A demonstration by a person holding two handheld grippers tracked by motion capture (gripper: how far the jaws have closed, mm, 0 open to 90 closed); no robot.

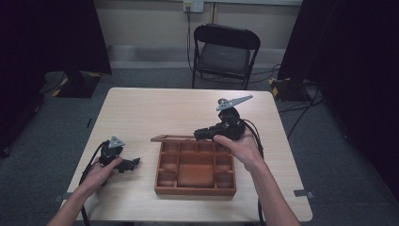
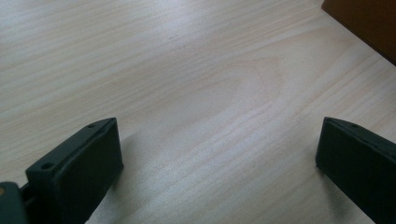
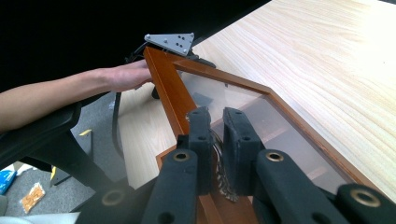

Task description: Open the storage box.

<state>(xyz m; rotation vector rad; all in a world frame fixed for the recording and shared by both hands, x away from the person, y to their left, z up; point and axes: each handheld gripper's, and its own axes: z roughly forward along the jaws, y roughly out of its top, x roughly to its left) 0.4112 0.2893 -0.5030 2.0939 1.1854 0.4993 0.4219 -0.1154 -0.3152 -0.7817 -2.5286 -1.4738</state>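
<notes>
Clearly, lid frame (image 3: 170, 88) pinched between right fingers (image 3: 200, 135) (box (image 1: 195, 169) beneath)

High view: fixed above the near edge of the table (image 1: 141, 108), facing forward and down; takes in the whole top, the box (image 1: 195, 168), both hands and a chair (image 1: 225, 54) on the far side.

Left gripper view: mounted on the left gripper (image 2: 219, 163), very close to the tabletop (image 2: 187, 79), looking along wide-set jaws; box corner (image 2: 369, 23) at upper right. Shared with high view: bare wood left of the box.

Right gripper view: mounted on the right gripper (image 3: 215, 140), raised, looking down over the glazed lid (image 3: 224, 98) toward the left hand (image 3: 126, 74). Shared with high view: lid, left hand, left gripper (image 3: 170, 43).
</notes>
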